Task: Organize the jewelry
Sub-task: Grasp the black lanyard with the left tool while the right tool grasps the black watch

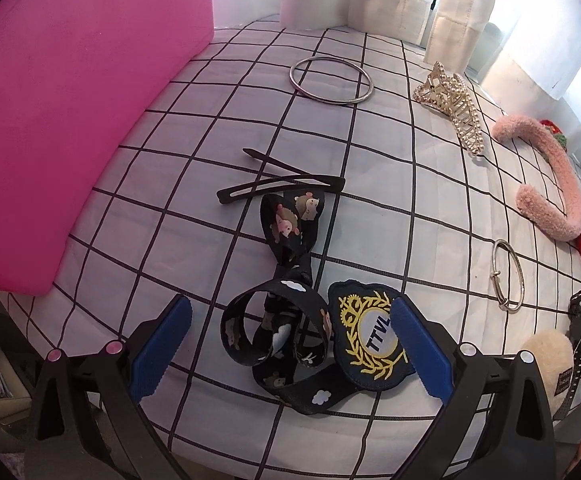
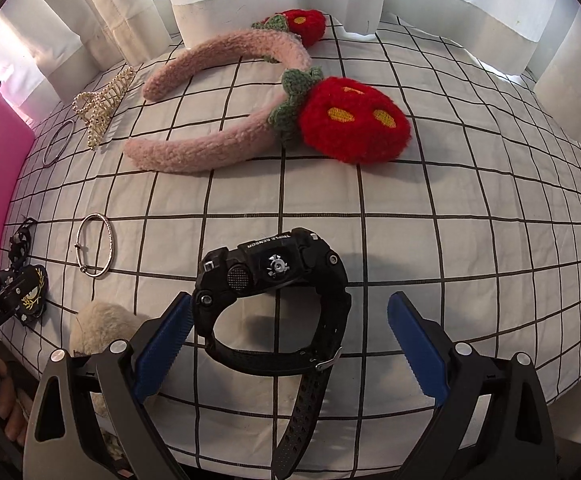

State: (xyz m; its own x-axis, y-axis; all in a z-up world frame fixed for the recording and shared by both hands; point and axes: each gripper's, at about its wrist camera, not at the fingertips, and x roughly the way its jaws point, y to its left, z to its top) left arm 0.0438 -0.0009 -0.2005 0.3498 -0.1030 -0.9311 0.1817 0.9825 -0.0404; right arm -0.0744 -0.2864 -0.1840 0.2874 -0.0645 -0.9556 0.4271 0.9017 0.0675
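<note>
The left gripper [image 1: 290, 344] stands wide open and holds nothing; its blue fingers [image 1: 160, 350] flank a black printed ribbon bow [image 1: 278, 296] and a dark badge [image 1: 370, 336] lettered TTVL. The right-hand finger lies against the badge's edge, though real contact cannot be told. The bow's long axis runs away from the camera, its upper loop reaching a black hair clip [image 1: 282, 184] that lies crosswise on the checked cloth [image 1: 170, 168]. Farther off sit a large silver bangle [image 1: 330, 79], a pearl claw clip [image 1: 450, 104], a pink fuzzy headband [image 1: 550, 176] and a thin bracelet [image 1: 508, 274]. A pink box [image 1: 70, 100] rises along the left edge.

The right gripper [image 2: 288, 344] is equally wide open and grips nothing. A black watch [image 2: 274, 272] rests on its side between the fingers [image 2: 162, 348], nearer the left-hand one and seemingly just clear of it. Its case faces away and up, its buckled strap loops toward the camera, and the loose strap tail trails down past the cloth's edge. The headband [image 2: 206, 156] with red strawberries [image 2: 354, 120] lies well beyond, open ends pointing left.

Both grippers sit low at the near edge, aimed level across the cloth. A cream fluffy thing [image 2: 98, 320] lies between them
</note>
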